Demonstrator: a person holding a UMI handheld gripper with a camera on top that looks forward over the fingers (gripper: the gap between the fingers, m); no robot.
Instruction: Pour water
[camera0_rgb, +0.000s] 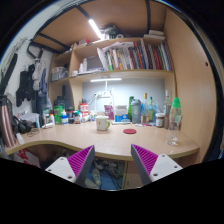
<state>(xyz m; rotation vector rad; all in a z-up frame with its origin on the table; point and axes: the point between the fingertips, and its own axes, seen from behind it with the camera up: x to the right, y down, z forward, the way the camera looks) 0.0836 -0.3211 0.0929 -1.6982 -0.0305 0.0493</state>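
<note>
Wooden desk (100, 140) fills my view, set into a study nook with a bookshelf (125, 68) above it. Closest to me is my gripper (112, 160), whose fingers stand apart with nothing between them; one purple pad (80, 160) shows on the left and its twin opposite. They hover short of the desk's front edge, so I judge the approach has barely begun.

Taking the white mug (102, 123) as my landmark, it sits on the desk beyond the fingers, roughly ahead of the gap. Just right of the mug lies a small red coaster or lid (129, 130). Further right and behind it stands a crowd of bottles (140, 108), with a green-capped clear bottle (175, 112) at the far right. Left of the mug are more small jars and containers (58, 115), too small for me to name. Behind and above the mug a lamp strip (105, 80) glows under the books (135, 55).

Which vessel holds the water I cannot tell, so I could pick the wrong one. The bottles stand close together; reaching in with wide fingers may knock a neighbour over. A tall bottle gripped too high could tip, spilling near the mug.
</note>
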